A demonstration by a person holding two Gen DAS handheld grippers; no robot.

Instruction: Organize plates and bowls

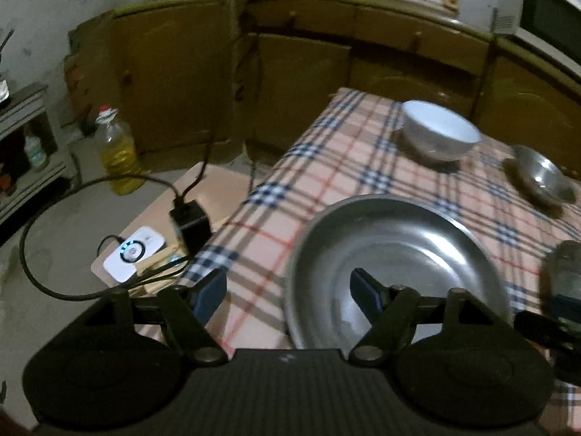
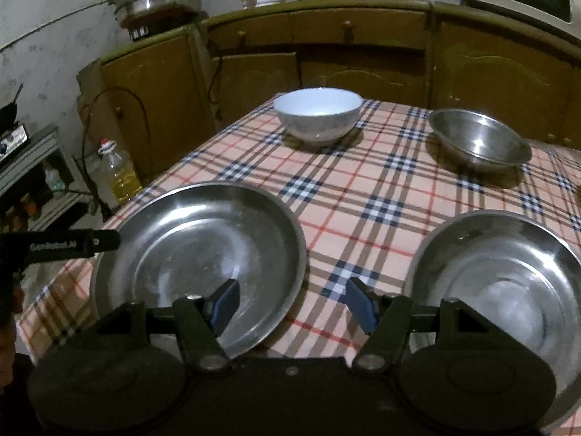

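At the bench's (image 2: 363, 196) left edge, one steel plate (image 2: 198, 254) is seen; a second plate (image 2: 501, 276) is shown only from the right wrist. Both grippers' fingers, left (image 1: 288, 292) and right (image 2: 292, 303), are spread wide, empty.

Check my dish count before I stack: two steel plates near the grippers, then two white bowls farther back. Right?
Not quite. Only one far bowl is white; the other is a steel bowl, as the right wrist view shows. The two steel plates are right.

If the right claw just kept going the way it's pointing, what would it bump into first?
Probably the checked tablecloth: the open right claw aims down at the strip of cloth between the two steel plates, the left one and the right one. Depth is hard to judge, so it might clip a rim.
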